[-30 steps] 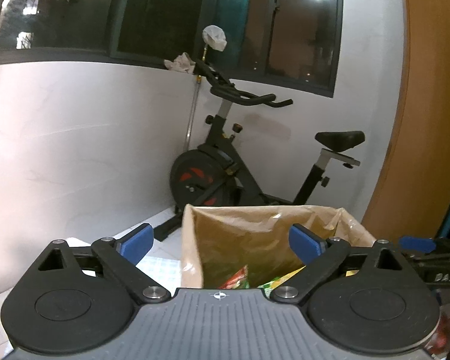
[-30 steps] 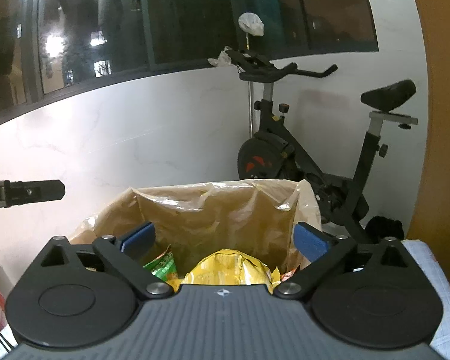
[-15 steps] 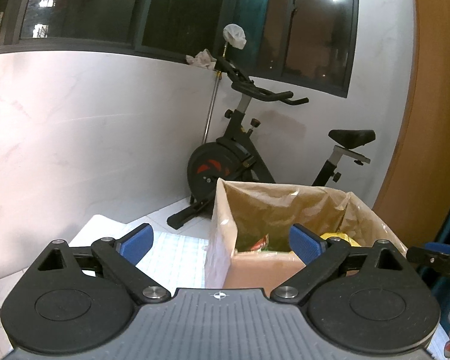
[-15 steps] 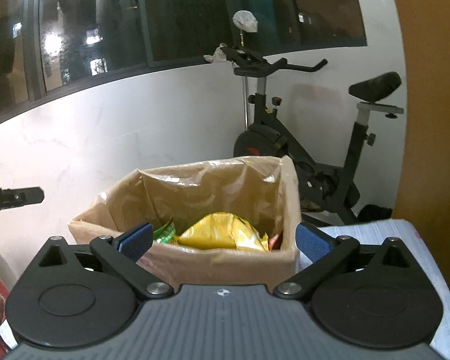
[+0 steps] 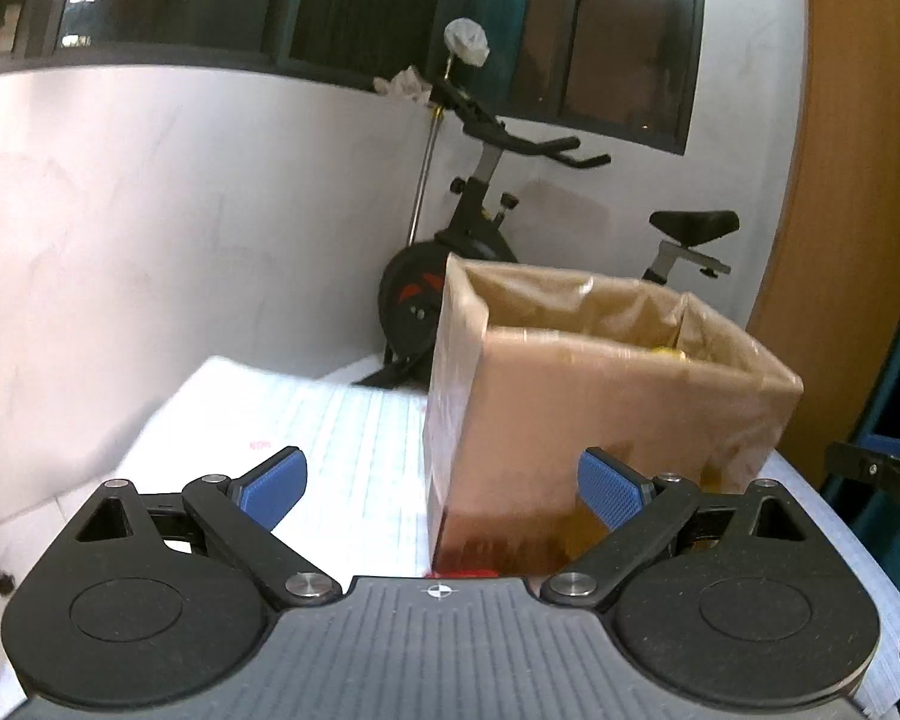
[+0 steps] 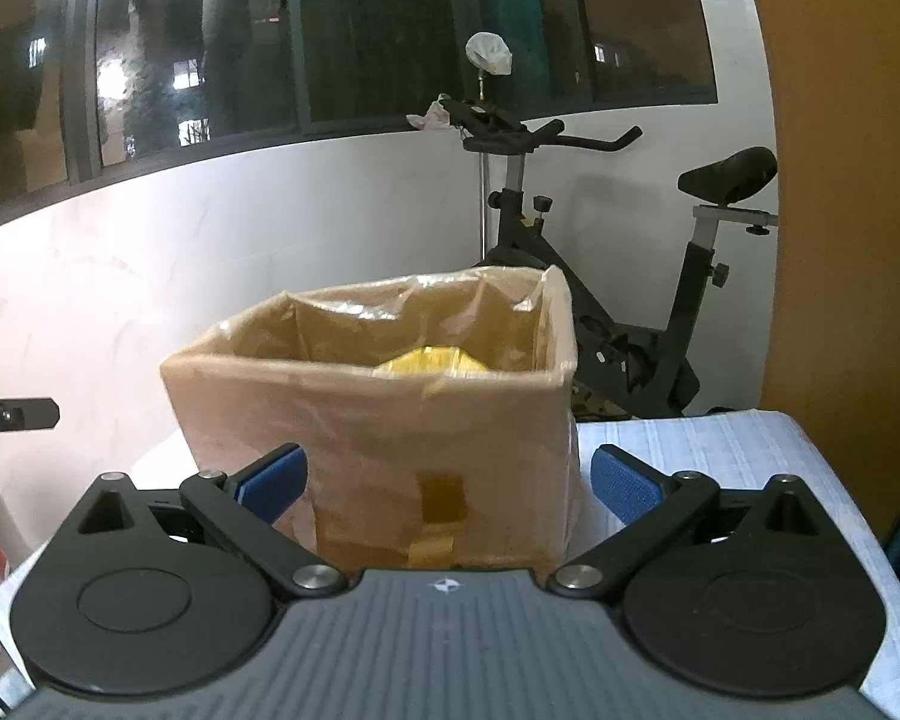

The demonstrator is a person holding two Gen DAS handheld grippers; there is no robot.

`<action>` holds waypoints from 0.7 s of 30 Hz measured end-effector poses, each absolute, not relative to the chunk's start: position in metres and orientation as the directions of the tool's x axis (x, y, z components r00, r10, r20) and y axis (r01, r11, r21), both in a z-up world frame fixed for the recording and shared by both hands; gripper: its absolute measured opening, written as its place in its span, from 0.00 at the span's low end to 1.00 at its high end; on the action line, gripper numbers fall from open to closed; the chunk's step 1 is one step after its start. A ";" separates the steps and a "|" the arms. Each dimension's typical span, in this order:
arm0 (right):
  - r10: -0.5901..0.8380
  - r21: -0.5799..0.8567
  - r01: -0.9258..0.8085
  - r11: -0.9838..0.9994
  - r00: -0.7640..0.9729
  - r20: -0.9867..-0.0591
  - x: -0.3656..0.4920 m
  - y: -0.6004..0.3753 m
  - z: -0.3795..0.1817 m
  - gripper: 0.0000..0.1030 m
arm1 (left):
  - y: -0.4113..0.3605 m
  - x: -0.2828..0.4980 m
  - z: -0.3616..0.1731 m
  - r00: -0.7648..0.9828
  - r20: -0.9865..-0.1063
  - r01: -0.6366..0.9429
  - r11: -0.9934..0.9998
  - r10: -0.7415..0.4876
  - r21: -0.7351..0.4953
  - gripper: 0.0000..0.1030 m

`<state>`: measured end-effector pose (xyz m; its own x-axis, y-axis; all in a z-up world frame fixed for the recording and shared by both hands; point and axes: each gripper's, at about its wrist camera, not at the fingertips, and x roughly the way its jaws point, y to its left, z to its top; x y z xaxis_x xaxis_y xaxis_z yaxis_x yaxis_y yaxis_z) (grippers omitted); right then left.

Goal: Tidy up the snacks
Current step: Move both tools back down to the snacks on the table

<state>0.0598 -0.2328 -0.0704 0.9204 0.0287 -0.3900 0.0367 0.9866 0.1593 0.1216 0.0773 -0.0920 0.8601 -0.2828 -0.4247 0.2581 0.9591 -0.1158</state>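
Snack box (image 6: 378, 438), brown cardboard with a clear plastic liner, stands on the white cloth-covered table (image 6: 720, 456), just beyond both grippers. Left gripper (image 5: 444, 486) and right gripper (image 6: 447, 483) each have blue pads spread wide, holding nothing, the box corner in front of the left and the box's face in front of the right. Inside the box a yellow packet (image 6: 432, 360) shows above the rim; behind the box stands an exercise bike (image 6: 600, 276) against the white wall.
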 end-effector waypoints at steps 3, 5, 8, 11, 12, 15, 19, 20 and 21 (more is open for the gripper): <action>0.023 0.160 0.042 0.986 0.921 -0.388 0.051 -0.228 -0.080 0.99 | 0.077 0.113 -0.106 0.854 -0.445 0.244 0.963 -0.270 -0.115 0.95; 0.018 0.151 0.044 0.988 0.920 -0.391 0.045 -0.223 -0.088 0.99 | 0.076 0.107 -0.115 0.853 -0.452 0.235 0.965 -0.262 -0.115 0.95; 0.012 0.124 0.040 0.992 0.917 -0.399 0.036 -0.214 -0.100 0.98 | 0.067 0.099 -0.126 0.857 -0.458 0.221 0.971 -0.237 -0.090 0.95; 0.007 0.114 0.045 0.992 0.907 -0.421 0.028 -0.207 -0.115 0.98 | 0.054 0.091 -0.137 0.858 -0.468 0.215 0.976 -0.211 -0.046 0.95; 0.009 0.112 0.043 0.993 0.904 -0.428 0.027 -0.205 -0.119 0.98 | 0.049 0.088 -0.142 0.856 -0.472 0.221 0.975 -0.211 -0.034 0.95; 0.015 0.104 0.035 0.994 0.894 -0.447 0.020 -0.197 -0.133 0.97 | 0.042 0.080 -0.152 0.855 -0.479 0.225 0.974 -0.199 -0.002 0.95; 0.005 0.081 0.038 0.996 0.880 -0.475 0.013 -0.188 -0.152 0.97 | 0.037 0.072 -0.159 0.858 -0.477 0.236 0.971 -0.192 0.034 0.95; -0.001 0.071 0.040 0.997 0.877 -0.480 0.013 -0.186 -0.155 0.97 | 0.037 0.072 -0.161 0.859 -0.476 0.237 0.971 -0.189 0.042 0.95; -0.009 0.064 0.045 0.997 0.874 -0.485 0.012 -0.185 -0.159 0.97 | 0.037 0.070 -0.161 0.861 -0.475 0.235 0.971 -0.184 0.049 0.95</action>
<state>0.0123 -0.1854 -0.1590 0.8744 -0.0087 -0.4852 0.0455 0.9969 0.0641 0.0700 0.0372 -0.1607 0.8606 -0.1840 -0.4750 0.2348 0.9708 0.0494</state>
